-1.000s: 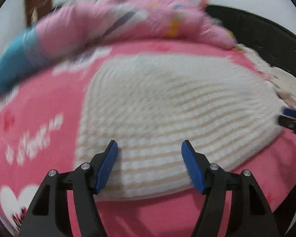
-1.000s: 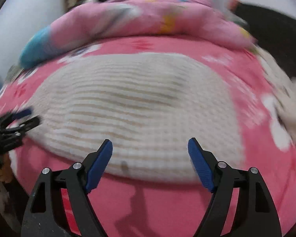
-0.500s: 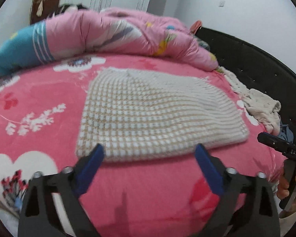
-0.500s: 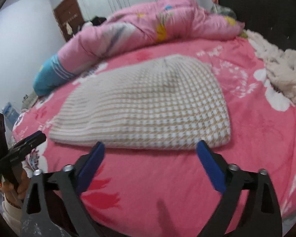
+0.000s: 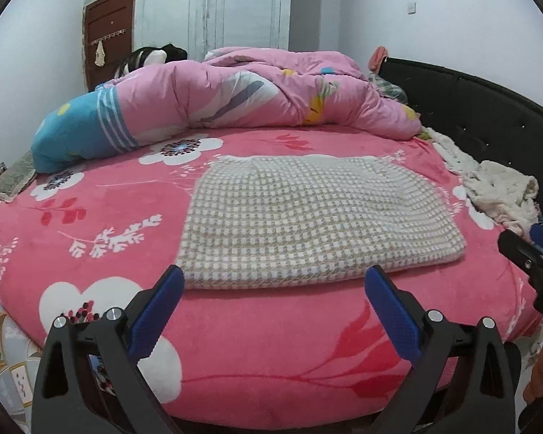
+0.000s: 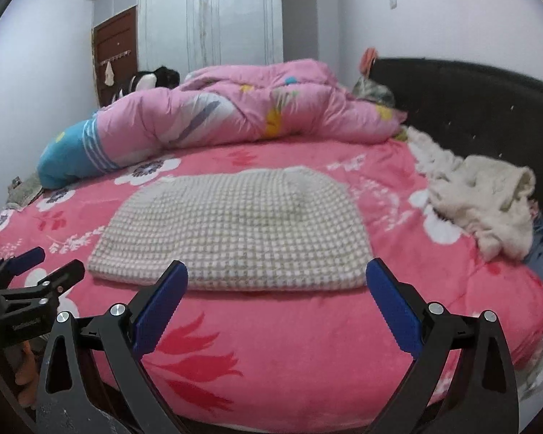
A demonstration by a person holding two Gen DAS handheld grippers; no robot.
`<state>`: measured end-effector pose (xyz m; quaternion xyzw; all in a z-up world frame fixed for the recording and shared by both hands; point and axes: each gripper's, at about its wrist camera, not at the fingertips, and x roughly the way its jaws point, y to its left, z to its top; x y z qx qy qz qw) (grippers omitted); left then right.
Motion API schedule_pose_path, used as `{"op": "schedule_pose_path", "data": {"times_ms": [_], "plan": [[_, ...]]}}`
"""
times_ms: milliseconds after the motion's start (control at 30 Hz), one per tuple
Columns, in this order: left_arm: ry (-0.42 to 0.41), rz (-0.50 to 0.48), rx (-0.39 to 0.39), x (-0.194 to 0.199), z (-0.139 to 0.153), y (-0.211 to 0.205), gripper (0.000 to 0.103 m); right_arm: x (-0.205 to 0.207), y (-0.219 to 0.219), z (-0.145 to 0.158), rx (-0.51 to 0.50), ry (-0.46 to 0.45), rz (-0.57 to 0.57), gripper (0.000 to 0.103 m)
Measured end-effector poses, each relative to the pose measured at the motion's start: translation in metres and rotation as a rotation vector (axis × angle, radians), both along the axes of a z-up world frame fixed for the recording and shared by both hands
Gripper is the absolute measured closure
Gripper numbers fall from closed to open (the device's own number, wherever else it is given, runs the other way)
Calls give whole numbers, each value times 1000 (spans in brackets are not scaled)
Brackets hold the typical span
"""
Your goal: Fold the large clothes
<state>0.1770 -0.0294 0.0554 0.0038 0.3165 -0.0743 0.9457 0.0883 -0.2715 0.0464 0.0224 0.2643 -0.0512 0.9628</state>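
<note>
A folded cream and beige checked knit garment (image 5: 307,220) lies flat on the pink flowered bed (image 5: 235,343); it also shows in the right wrist view (image 6: 235,231). My left gripper (image 5: 273,303) is open and empty, held back over the bed's near edge, short of the garment. My right gripper (image 6: 277,300) is open and empty, likewise short of the garment's near edge. The right gripper shows at the right edge of the left wrist view (image 5: 525,253), and the left gripper shows at the left of the right wrist view (image 6: 29,278).
A rolled pink and blue quilt (image 5: 217,108) lies along the far side. A heap of cream fluffy clothes (image 6: 481,199) sits at the right by the black headboard (image 6: 470,105). A brown door (image 5: 106,32) and white wardrobe (image 5: 213,11) stand behind.
Both grippers have pulled back and up from the garment toward the bed's near edge, staying open. The garment lies still.
</note>
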Motion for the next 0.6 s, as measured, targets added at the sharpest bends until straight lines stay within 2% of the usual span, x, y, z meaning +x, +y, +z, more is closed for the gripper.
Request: {"op": "schedule_pose_path", "data": {"times_ms": [133, 367, 600], "plan": [[34, -5, 6, 0, -2, -8, 5, 5, 0, -6, 36, 49, 3, 8], [90, 10, 98, 6, -16, -32, 5, 11, 6, -17, 36, 91, 22, 8], [145, 44, 74, 15, -26, -34, 5, 24, 1, -39, 65, 171, 9, 8]]}}
